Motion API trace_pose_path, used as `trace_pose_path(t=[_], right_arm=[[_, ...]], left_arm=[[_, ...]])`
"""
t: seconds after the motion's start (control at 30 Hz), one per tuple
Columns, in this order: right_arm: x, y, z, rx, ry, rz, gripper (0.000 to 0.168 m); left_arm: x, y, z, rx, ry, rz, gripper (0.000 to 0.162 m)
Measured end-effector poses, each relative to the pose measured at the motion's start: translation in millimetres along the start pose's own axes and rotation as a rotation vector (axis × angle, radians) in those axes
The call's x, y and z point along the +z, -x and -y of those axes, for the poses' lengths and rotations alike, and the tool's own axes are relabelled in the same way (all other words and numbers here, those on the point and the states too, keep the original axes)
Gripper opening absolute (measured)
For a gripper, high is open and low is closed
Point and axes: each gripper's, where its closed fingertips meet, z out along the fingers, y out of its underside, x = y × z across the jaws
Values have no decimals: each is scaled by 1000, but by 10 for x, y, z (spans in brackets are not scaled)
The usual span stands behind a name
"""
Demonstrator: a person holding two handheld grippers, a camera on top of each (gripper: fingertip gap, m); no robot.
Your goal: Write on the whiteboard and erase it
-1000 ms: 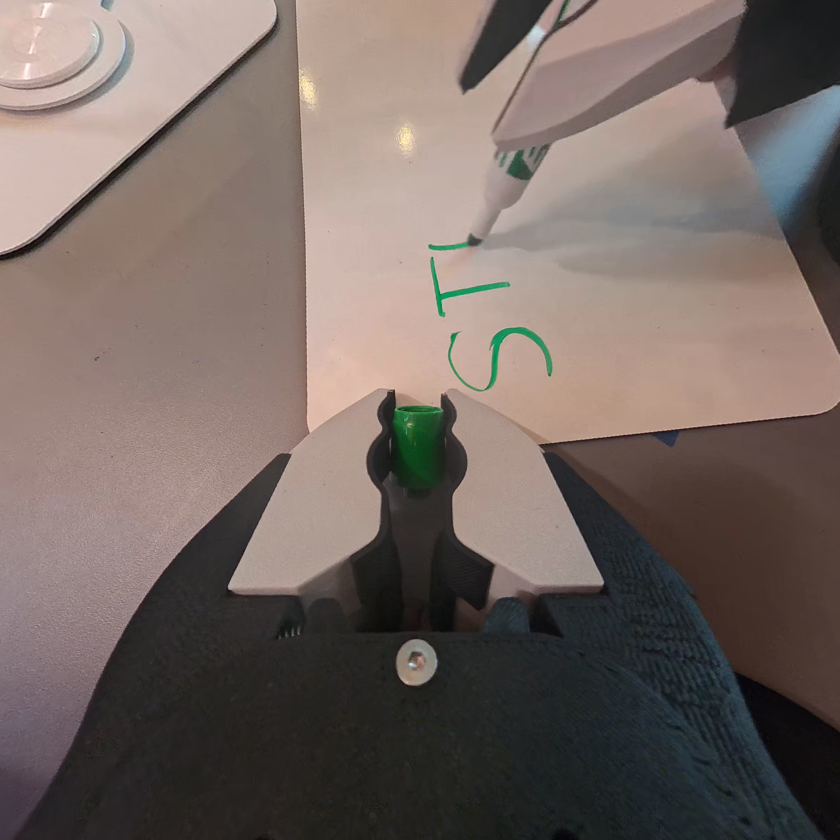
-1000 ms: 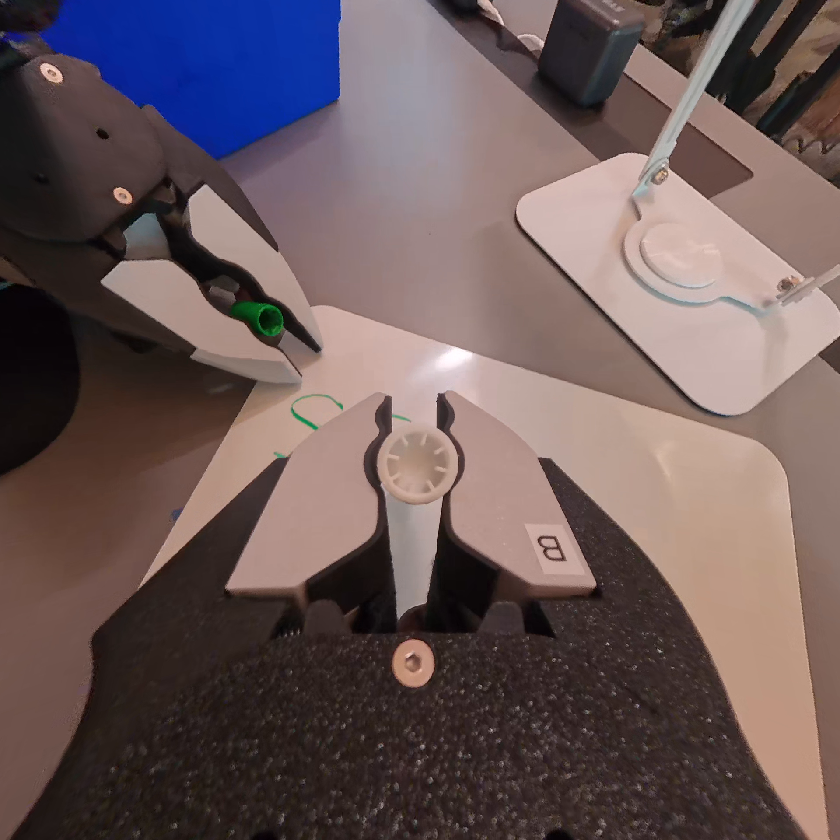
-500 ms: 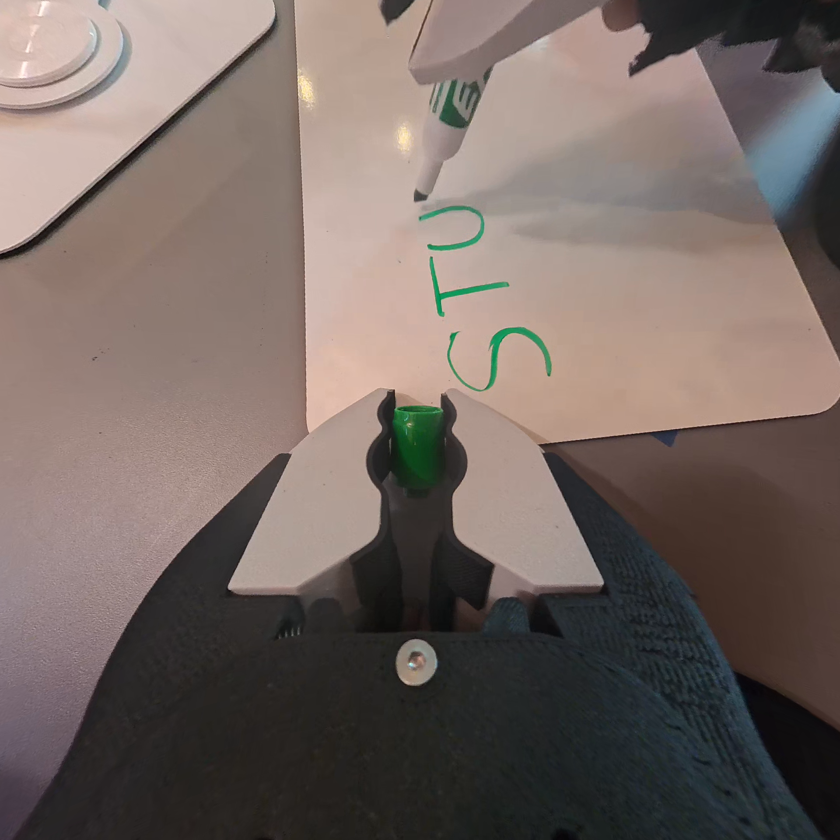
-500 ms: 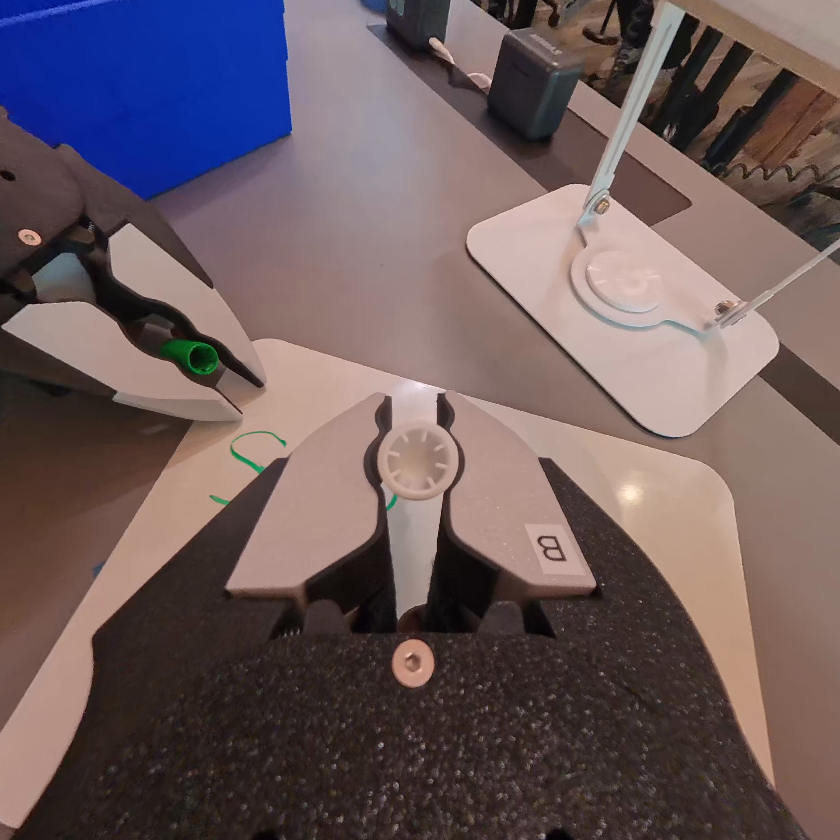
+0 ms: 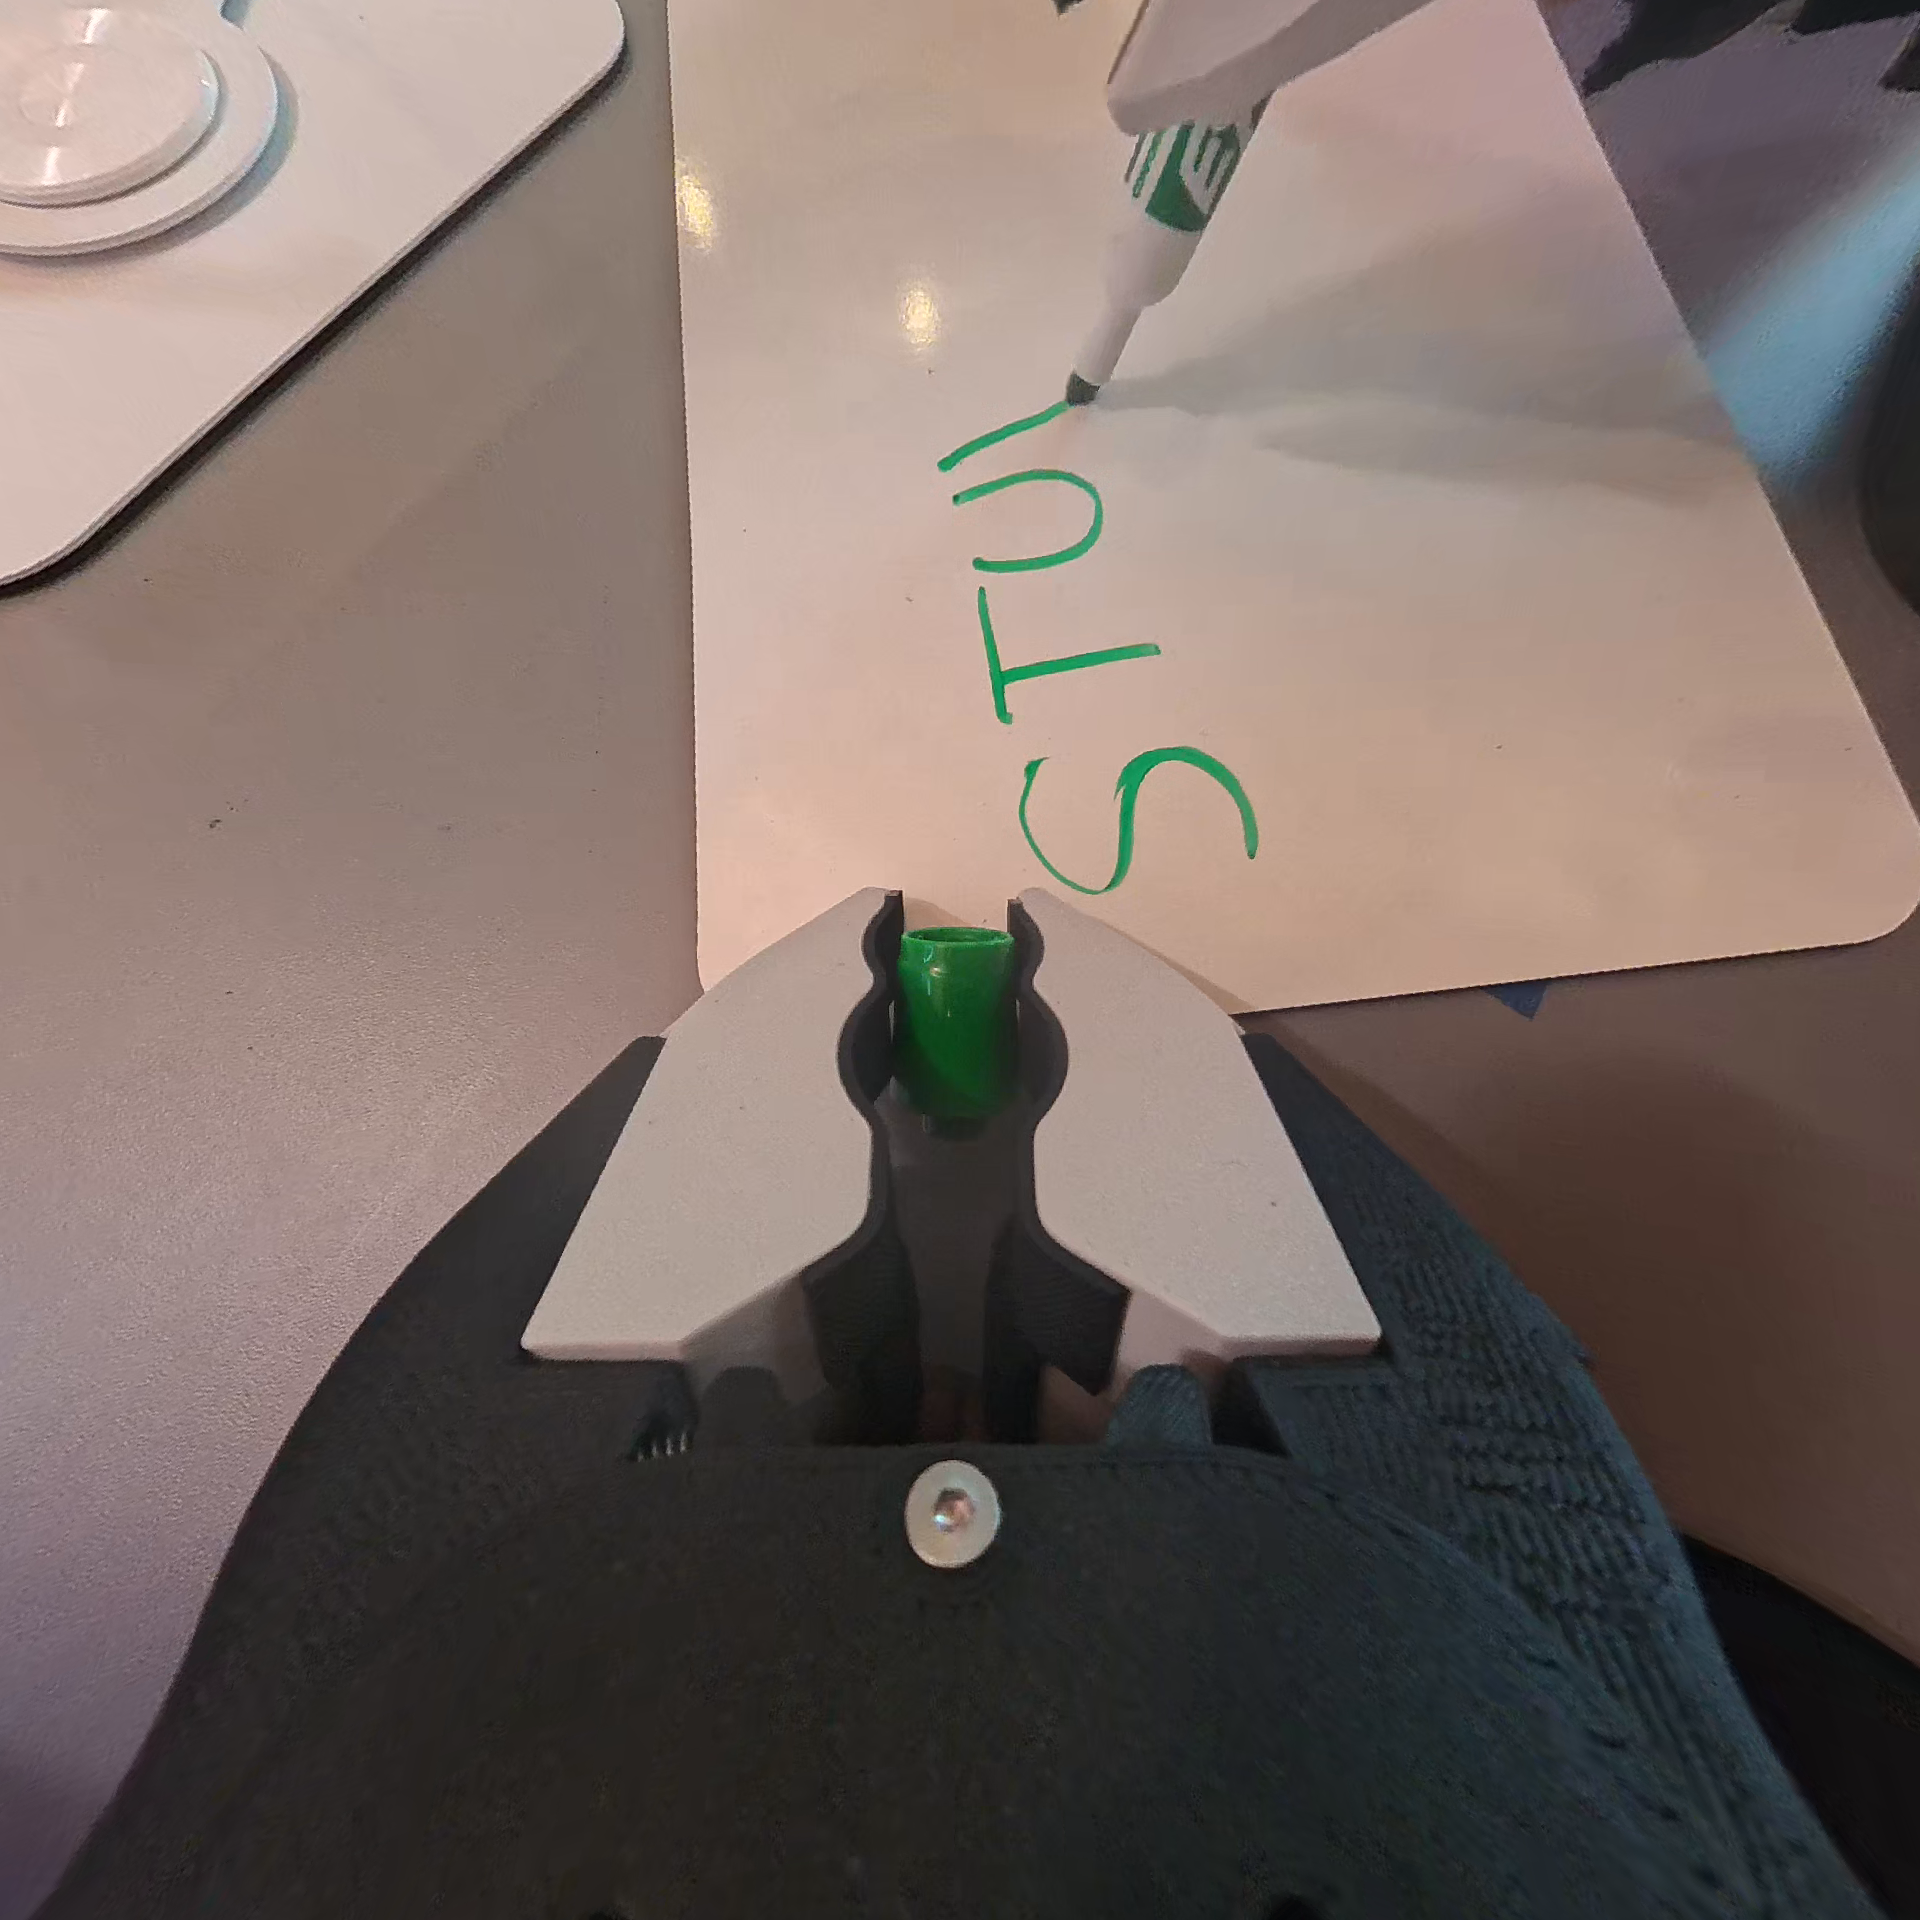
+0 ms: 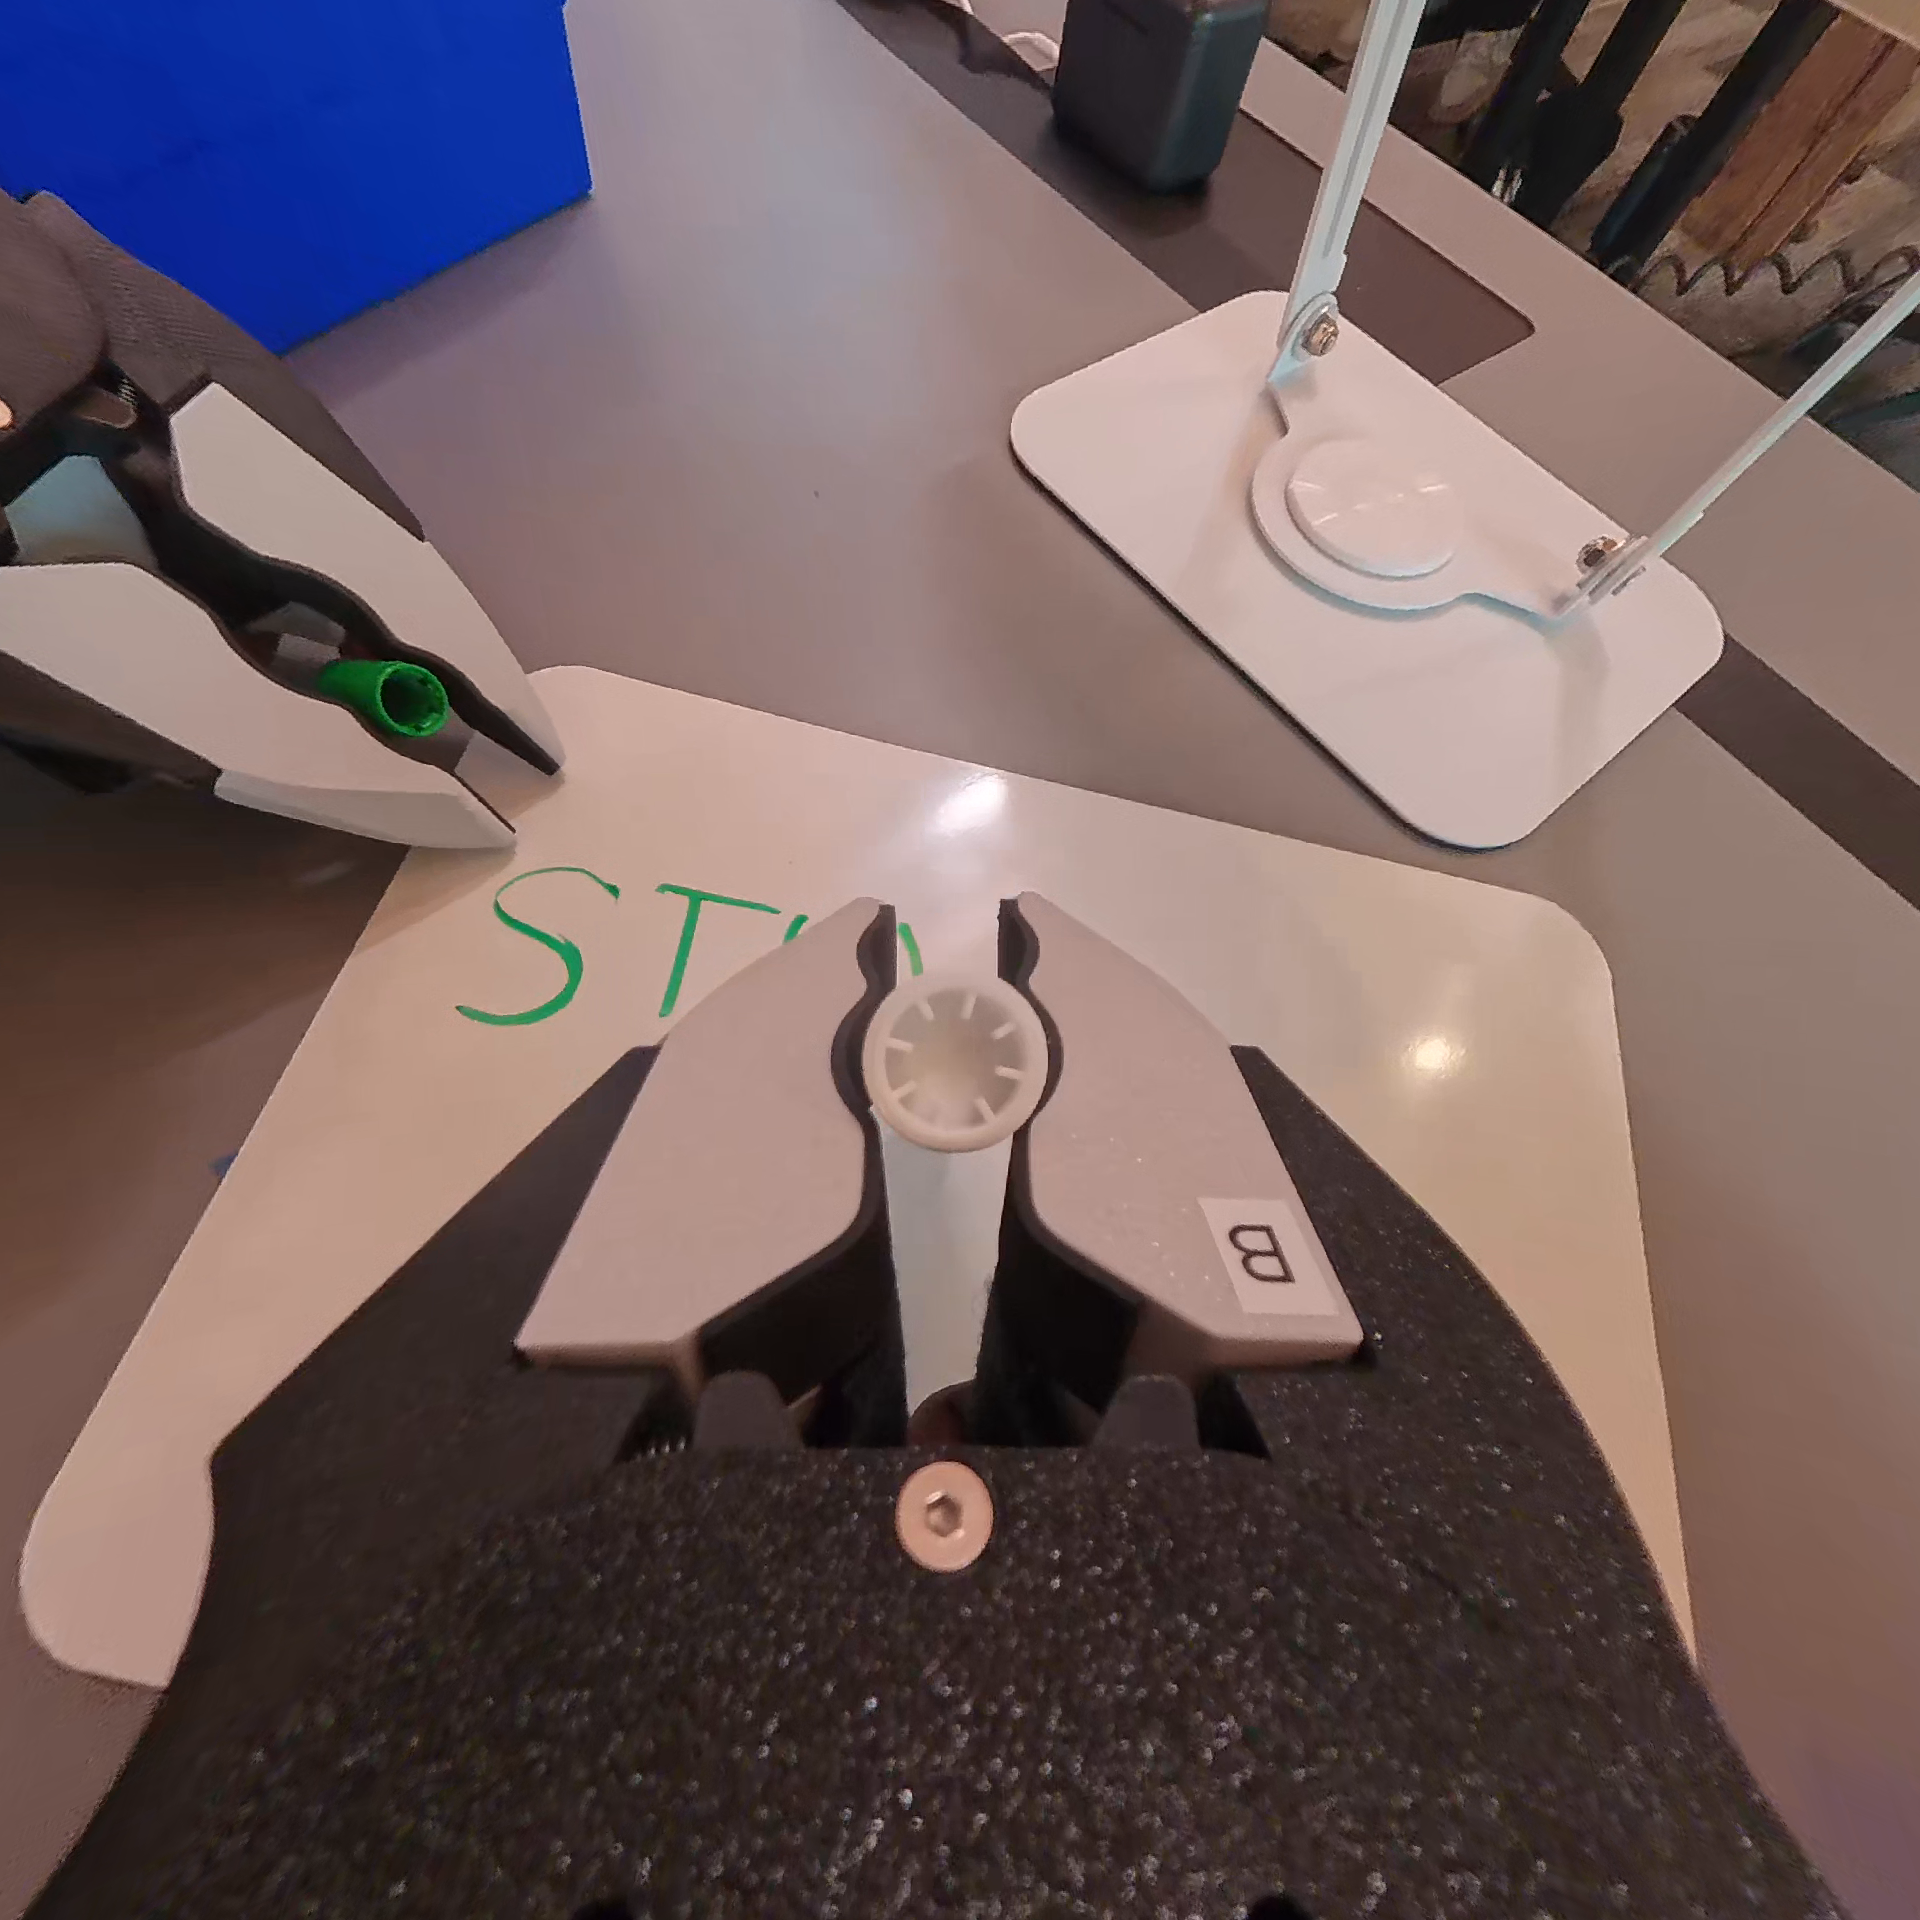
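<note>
A white whiteboard [image 5: 1455, 644] lies flat on the grey table and also shows in the right wrist view [image 6: 1299, 987]. It bears green handwritten letters [image 5: 1081, 665]. My left gripper [image 5: 954, 914] is shut on the green marker cap [image 5: 951, 1013] at the board's near edge; it also shows in the right wrist view [image 6: 520, 784]. My right gripper [image 6: 940, 920] is shut on the white marker [image 6: 951, 1070], seen end on. In the left wrist view the marker [image 5: 1153, 218] slants down with its tip on the board, at the end of a fresh green stroke.
A white lamp base [image 6: 1382, 582] with thin metal arms stands beyond the board, also in the left wrist view [image 5: 208, 208]. A blue box [image 6: 281, 125] stands at the far left. A dark box [image 6: 1153, 83] sits at the table's back. Tip to tip, the grippers are about 12 cm apart.
The right gripper lifted the marker after finishing a letter, moved along the board and drew a new slanted green stroke beyond the letters. The left gripper stayed still with the cap.
</note>
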Motion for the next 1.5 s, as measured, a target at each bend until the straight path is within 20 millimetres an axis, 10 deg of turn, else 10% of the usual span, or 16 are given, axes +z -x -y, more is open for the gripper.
trace_pose_path(t=[0.47,1.5], right_arm=[[203,-242,214,10,-46,-17,20],[83,-491,-12,24,-2,-82,20]], left_arm=[[0,-10,-1,-1,1,-4,20],[1,-15,-1,-5,1,-11,20]])
